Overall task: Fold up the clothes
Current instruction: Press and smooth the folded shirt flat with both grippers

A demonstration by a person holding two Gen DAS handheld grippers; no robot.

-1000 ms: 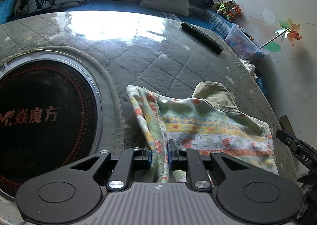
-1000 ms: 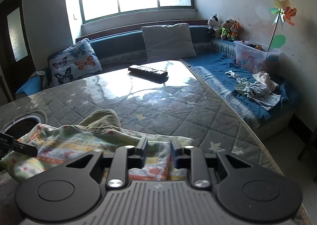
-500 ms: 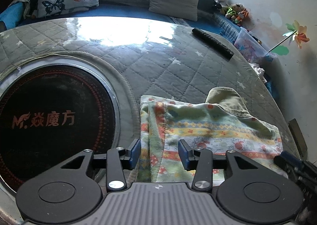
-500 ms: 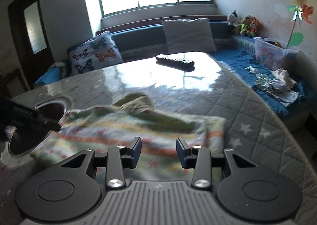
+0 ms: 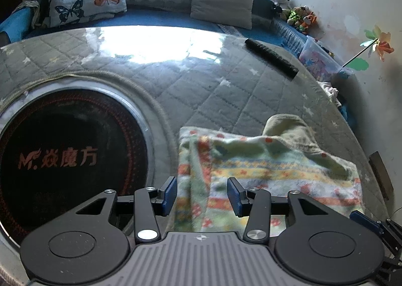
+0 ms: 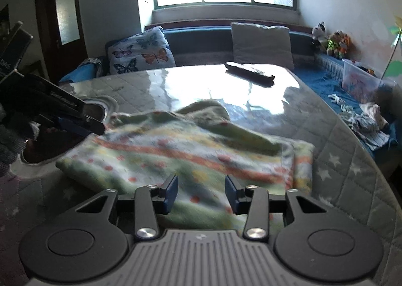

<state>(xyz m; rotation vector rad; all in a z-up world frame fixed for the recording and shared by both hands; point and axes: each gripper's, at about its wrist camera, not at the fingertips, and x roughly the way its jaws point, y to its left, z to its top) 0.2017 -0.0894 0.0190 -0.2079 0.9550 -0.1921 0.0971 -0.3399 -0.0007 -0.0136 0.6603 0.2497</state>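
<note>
Tongs, left (image 5: 201, 194) parted and right (image 6: 201, 193) still widening, hover over the folded cloth (image 5: 263, 167) without pinching it, the cloth lying on the quilted table (image 5: 201, 84) beside a round cooktop (image 5: 70, 150), remote (image 5: 271, 58) beyond.

Quilted table (image 5: 226, 99): garment (image 5: 263, 167), remote (image 5: 271, 58).

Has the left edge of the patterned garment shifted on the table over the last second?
Yes. The garment edge, earlier bunched between the left gripper pads, now lies flat, closer to the round black cooktop.
</note>
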